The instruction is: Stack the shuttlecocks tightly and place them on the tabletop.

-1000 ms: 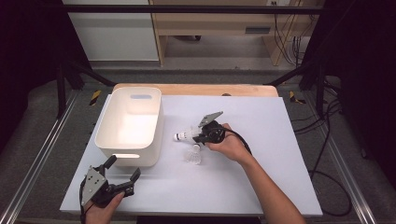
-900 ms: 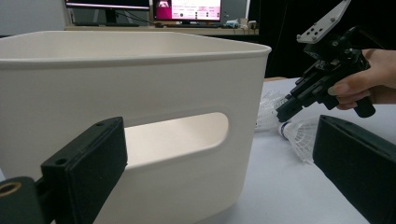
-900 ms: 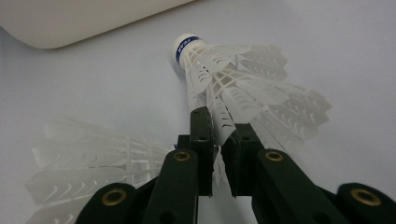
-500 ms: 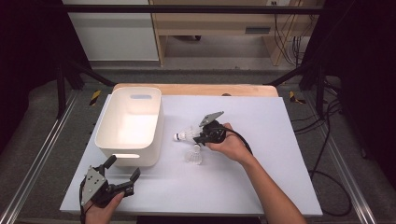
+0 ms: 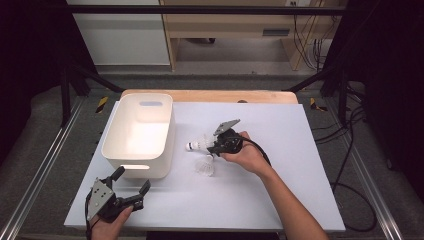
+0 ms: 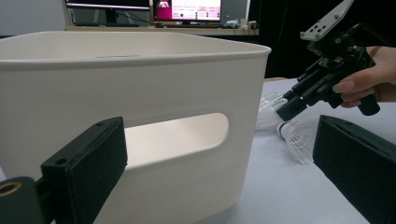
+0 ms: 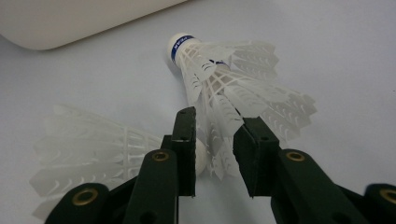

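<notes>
A white shuttlecock with a blue band (image 7: 219, 70) (image 5: 199, 145) lies just right of the white bin (image 5: 112, 150), cork toward the bin. My right gripper (image 7: 217, 119) (image 5: 216, 145) is shut on its feather skirt, low over the table. A second shuttlecock (image 7: 93, 149) (image 5: 206, 166) lies on its side just beside it, its cork against the gripper's left jaw. At the table's near left edge my left gripper (image 5: 131, 182) (image 6: 219, 158) stands open and empty, pointing at the bin's handle slot (image 6: 177, 140).
The white table top (image 5: 280, 190) spreads to the right and front. A wooden strip (image 5: 210, 95) runs along the far edge. Metal rails (image 5: 45, 165) flank the table, and cables (image 5: 350, 165) trail on the floor at the right.
</notes>
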`<action>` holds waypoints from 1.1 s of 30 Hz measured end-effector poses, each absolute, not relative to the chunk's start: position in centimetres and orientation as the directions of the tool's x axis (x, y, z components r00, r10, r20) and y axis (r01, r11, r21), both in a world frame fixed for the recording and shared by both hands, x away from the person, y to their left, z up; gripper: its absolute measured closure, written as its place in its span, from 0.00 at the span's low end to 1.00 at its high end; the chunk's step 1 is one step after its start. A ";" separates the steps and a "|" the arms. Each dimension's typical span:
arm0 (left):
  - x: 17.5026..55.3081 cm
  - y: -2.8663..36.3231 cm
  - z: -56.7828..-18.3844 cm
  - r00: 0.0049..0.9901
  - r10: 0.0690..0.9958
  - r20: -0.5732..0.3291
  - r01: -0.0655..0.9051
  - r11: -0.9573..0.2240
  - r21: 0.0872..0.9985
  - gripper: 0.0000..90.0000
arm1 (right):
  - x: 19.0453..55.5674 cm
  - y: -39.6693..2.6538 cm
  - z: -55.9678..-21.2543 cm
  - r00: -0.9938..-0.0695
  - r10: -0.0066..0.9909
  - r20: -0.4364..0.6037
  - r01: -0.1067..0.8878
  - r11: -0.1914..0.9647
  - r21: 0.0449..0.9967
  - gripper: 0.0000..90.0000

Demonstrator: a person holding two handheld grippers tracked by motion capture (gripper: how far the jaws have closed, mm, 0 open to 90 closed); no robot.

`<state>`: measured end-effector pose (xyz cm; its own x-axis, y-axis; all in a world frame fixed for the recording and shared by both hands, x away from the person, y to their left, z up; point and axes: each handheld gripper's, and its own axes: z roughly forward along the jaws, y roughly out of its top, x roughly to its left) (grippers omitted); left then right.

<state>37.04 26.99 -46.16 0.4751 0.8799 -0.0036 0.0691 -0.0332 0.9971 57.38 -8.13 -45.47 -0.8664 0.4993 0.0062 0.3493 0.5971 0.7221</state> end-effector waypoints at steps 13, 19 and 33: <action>37.1 27.1 -46.2 0.477 0.879 -0.012 0.071 -0.025 0.997 0.03 | 57.1 -8.8 -45.1 -0.851 0.526 0.000 0.361 0.584 0.727 0.70; 37.1 26.9 -46.2 0.481 0.876 -0.005 0.069 -0.032 0.997 0.03 | 56.9 -9.1 -45.0 -0.843 0.537 0.004 0.368 0.571 0.734 0.68; 37.0 27.0 -46.1 0.480 0.877 -0.007 0.068 -0.030 0.997 0.03 | 56.2 -9.2 -44.2 -0.839 0.545 0.001 0.367 0.564 0.739 0.61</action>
